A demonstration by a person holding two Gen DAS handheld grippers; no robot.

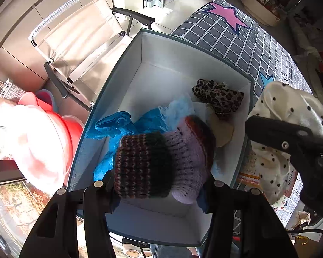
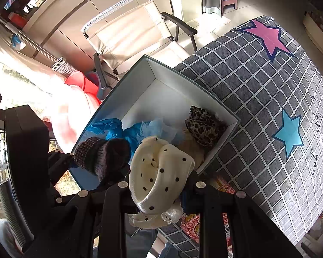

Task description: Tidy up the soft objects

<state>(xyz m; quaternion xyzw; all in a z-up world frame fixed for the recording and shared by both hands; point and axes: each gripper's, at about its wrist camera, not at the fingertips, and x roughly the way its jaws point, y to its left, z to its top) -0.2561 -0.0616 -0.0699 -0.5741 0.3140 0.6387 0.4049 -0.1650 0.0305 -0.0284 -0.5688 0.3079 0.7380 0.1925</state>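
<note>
Mid-drop: left gripper (image 1: 159, 185) clamped on knit hat (image 1: 159, 161), right gripper (image 2: 159, 185) clamped on polka-dot cloth (image 2: 159, 174), both over the box (image 1: 92, 116). Next up, probably opening jaws above blue cloth (image 1: 118, 126).

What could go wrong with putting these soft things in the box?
The left tongs hold the knitted hat over the box, but the right tongs hold the polka-dot scarf near the box's edge, so it might drape outside. Its loose tail hangs low and could snag. The tongs are close and could bump.
</note>
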